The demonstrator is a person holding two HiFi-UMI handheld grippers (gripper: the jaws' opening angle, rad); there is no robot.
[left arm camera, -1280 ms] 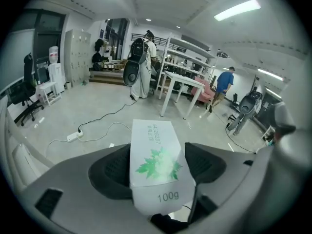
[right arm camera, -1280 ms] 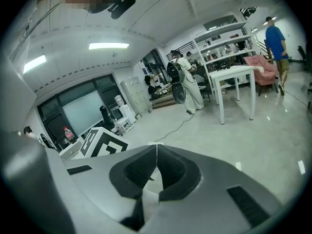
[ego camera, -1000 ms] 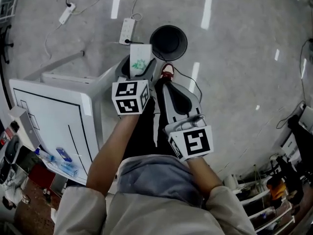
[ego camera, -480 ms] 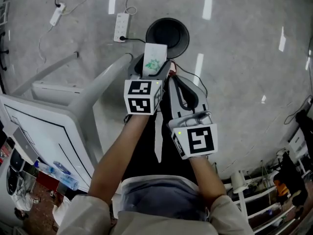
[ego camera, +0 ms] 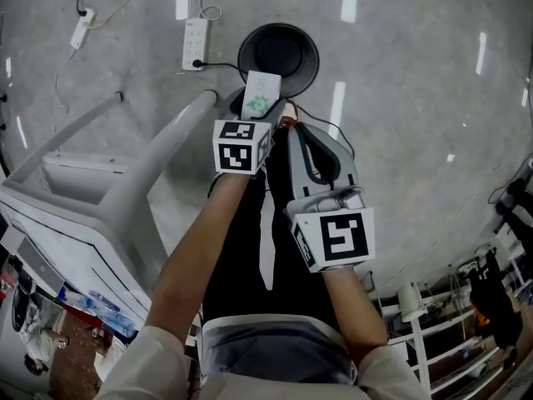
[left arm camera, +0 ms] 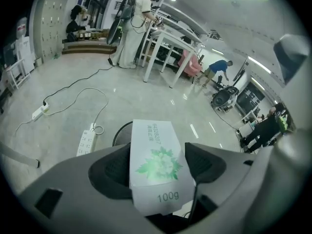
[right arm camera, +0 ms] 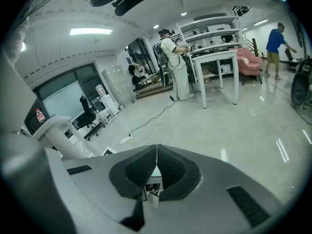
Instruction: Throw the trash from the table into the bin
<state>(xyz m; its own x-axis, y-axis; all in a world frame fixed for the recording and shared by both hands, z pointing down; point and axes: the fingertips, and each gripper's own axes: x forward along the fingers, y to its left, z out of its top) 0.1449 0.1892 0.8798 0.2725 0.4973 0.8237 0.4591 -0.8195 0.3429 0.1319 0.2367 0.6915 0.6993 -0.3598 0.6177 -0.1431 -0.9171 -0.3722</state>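
Grey floor lies open to the right of the black bin; at left the white desk slants its leg close beside the left gripper. Its jaws stand wide, clamped on an upright white box with a green flower, at the bin's near rim. The right gripper has its jaws pressed together on nothing. Only the left gripper view shows the box's "100g" print; only the head view shows the bin's whole mouth.
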